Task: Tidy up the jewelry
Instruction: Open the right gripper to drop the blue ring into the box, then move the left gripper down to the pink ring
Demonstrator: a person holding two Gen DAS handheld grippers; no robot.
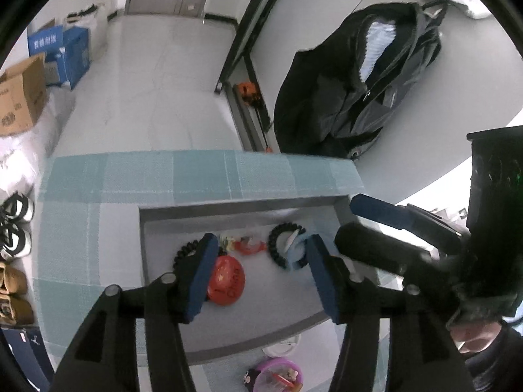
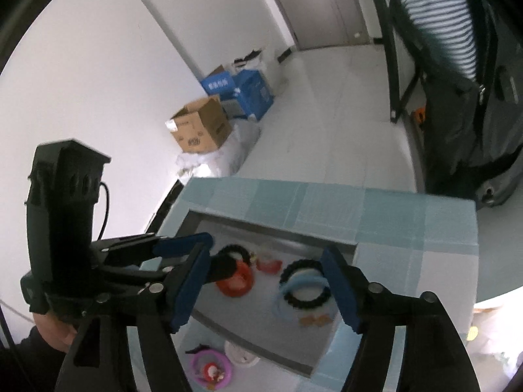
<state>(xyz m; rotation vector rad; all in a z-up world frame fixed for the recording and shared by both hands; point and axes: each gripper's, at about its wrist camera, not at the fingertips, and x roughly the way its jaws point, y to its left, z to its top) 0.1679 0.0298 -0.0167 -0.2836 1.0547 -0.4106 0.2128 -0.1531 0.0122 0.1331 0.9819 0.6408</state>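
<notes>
A grey tray lies on a blue checked cloth. It holds a red round tag, a black bead bracelet, a small red trinket, and a black bracelet with a pale blue ring. My left gripper hovers open over the tray, the red tag beneath its left finger. My right gripper is open above the black and blue rings, touching nothing.
Small orange pieces sit near the tray's front. A pink round box and a white dish lie in front of the tray. A black jacket hangs behind; cardboard boxes stand on the floor.
</notes>
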